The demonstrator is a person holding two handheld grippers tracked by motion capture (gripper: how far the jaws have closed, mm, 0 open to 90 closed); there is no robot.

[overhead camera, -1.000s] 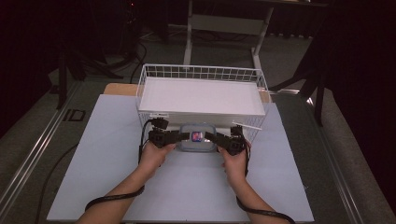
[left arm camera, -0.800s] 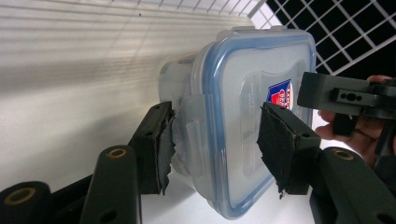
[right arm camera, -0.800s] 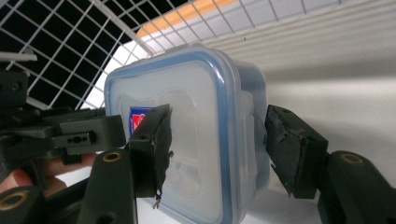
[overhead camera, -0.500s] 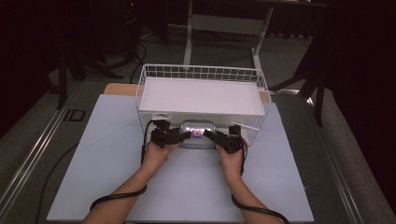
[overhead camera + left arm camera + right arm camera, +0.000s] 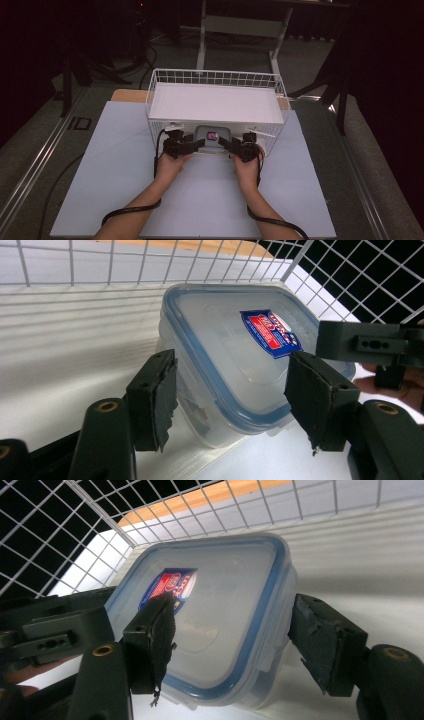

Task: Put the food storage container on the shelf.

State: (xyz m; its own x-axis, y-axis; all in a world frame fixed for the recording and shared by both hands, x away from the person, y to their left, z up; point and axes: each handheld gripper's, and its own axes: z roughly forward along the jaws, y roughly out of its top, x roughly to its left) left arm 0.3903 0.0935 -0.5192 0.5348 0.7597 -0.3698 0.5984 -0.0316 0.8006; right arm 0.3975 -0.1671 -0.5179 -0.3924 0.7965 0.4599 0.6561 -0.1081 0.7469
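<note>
A clear plastic container (image 5: 212, 137) with a blue-rimmed lid and a red and blue label sits at the near edge of the white wire basket (image 5: 215, 77). My left gripper (image 5: 200, 143) is at its left end and my right gripper (image 5: 223, 143) at its right end. In the left gripper view the jaws (image 5: 232, 390) straddle a corner of the container (image 5: 235, 350), pads just off it. In the right gripper view the jaws (image 5: 232, 635) straddle the opposite corner (image 5: 225, 605), one pad clearly off its side. Both pairs of jaws have just been opening.
The basket holds a white ribbed liner (image 5: 210, 105) and stands at the back of a pale mat (image 5: 115, 165) on the table. A wooden edge (image 5: 127, 95) shows behind the mat. A metal stand (image 5: 240, 25) and cables are on the dark floor beyond.
Hands and container have crept slightly away from me, toward the basket. Otherwise both grippers stay at the container's two ends.
</note>
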